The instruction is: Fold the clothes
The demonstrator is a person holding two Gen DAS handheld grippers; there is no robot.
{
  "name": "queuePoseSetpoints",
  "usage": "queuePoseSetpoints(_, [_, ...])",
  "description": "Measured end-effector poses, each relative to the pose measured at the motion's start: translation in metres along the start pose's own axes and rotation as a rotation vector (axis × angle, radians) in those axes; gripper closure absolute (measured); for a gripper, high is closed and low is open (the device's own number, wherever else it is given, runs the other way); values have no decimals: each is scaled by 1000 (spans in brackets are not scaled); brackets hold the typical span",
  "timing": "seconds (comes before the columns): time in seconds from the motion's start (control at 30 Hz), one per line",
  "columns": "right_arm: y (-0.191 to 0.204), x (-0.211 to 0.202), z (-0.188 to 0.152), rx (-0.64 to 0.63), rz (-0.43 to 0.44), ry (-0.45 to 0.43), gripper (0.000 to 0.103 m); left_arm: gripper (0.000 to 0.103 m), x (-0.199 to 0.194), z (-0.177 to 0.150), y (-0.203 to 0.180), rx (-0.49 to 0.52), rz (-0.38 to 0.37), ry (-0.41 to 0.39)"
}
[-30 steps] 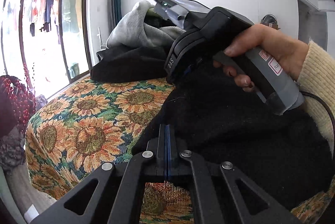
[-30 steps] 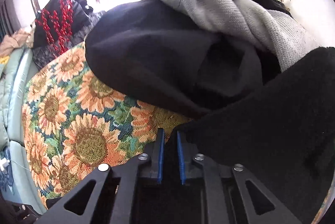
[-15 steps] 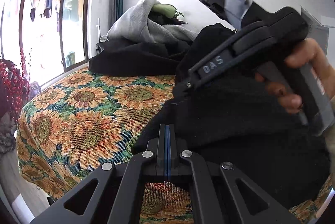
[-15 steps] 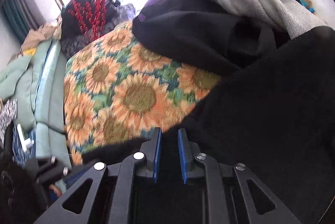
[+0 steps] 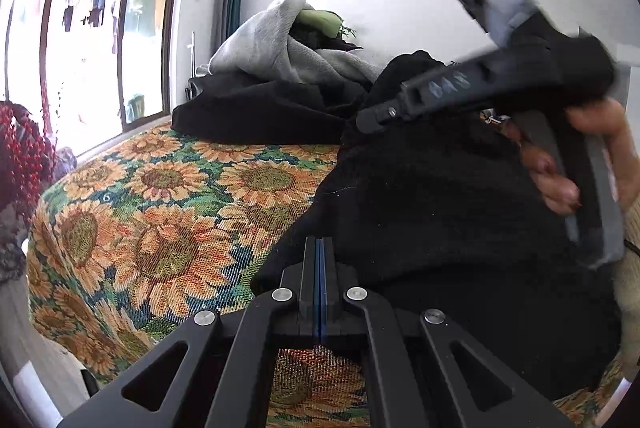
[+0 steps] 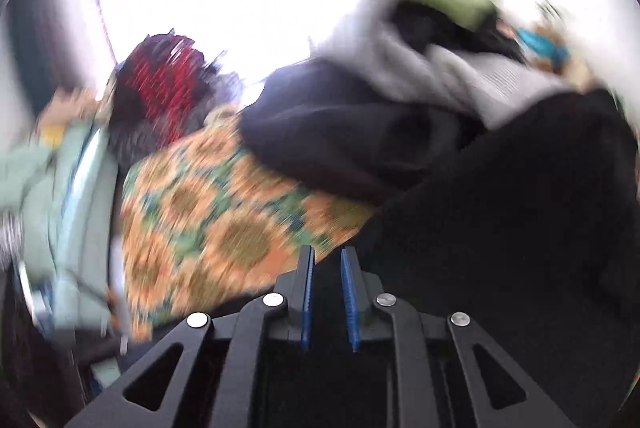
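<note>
A black fuzzy garment (image 5: 432, 211) lies on the sunflower-patterned bed cover (image 5: 160, 211). My left gripper (image 5: 319, 248) is shut, its pads pressed together at the garment's near edge; whether cloth is pinched between them is hard to see. My right gripper (image 6: 327, 260) has its blue pads a small gap apart with black cloth (image 6: 500, 207) between and behind them. In the left wrist view the right gripper's body (image 5: 480, 83) is held up in a hand above the garment. The right wrist view is blurred by motion.
A pile of clothes, grey (image 5: 276, 43), black (image 5: 256, 111) and green, sits at the far side of the bed. A window (image 5: 100, 27) is at left. Red beads (image 5: 24, 143) and pale green bedding (image 6: 60, 195) lie beyond the bed edge.
My right gripper has lifted and tilted upward with the black garment's far edge, and its pads have parted a little. My left gripper has stayed shut at the near edge.
</note>
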State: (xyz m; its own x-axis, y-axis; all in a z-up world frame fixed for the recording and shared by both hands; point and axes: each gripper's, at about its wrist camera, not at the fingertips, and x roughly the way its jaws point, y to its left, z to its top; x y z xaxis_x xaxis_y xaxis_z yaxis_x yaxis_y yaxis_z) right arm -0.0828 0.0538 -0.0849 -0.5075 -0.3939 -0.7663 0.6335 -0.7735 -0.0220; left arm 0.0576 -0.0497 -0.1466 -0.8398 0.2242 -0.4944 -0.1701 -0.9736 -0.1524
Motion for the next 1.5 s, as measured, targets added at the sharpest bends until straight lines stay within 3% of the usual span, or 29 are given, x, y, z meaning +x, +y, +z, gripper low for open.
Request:
queuePoseSetpoints(0.13, [13, 36, -5, -14, -76, 153, 87, 102, -1, -1, 0, -2, -1, 2])
queuePoseSetpoints(0.33, [-18, 53, 4, 144, 16, 151, 90, 102, -5, -6, -1, 11, 12, 2])
queuePoseSetpoints(0.43, [-28, 51, 1, 199, 44, 134, 91, 102, -8, -8, 5, -32, -5, 2])
queuePoseSetpoints(0.5, [-35, 42, -1, 247, 53, 117, 89, 102, -9, -8, 2, -8, 20, 5])
queuePoseSetpoints(0.6, [-31, 0, -14, 263, 0, 57, 69, 102, -18, -8, -4, 69, 87, -28])
queuePoseSetpoints(0.63, [-23, -13, -20, 227, -12, 43, 68, 102, -27, -6, -5, 85, 92, -69])
queuePoseSetpoints(0.67, [-15, -26, -26, 185, -20, 36, 68, 102, -39, -2, -4, 88, 75, -120])
queuePoseSetpoints(0.73, [0, -52, -44, 114, -31, 18, 59, 102, -59, 10, -6, 68, 26, -192])
queuePoseSetpoints(0.87, [5, -107, -93, 108, -62, -73, 42, 102, -60, 26, -26, 115, -17, -182])
queuePoseSetpoints(0.97, [-15, -150, -140, 218, -76, -173, 34, 102, -31, 15, -43, 205, -49, -97])
queuePoseSetpoints(1.03, [-34, -171, -170, 317, -122, -208, 32, 102, -6, 2, -44, 224, 13, -14])
queuePoseSetpoints(1.1, [-57, -195, -204, 420, -187, -229, 32, 102, -4, -7, -37, 209, 21, -37])
queuePoseSetpoints(1.2, [-88, -209, -249, 563, -250, -209, 32, 102, -15, 6, -31, 129, 2, -22])
queuePoseSetpoints(1.3, [-113, -213, -281, 673, -281, -198, 32, 102, -32, 19, -47, 141, -82, -83])
queuePoseSetpoints(1.4, [-140, -219, -306, 809, -238, -228, 31, 102, -37, 28, -77, 194, -133, -84])
queuePoseSetpoints(1.5, [-166, -212, -320, 972, -100, -263, 30, 102, -34, 30, -105, 232, -187, -70])
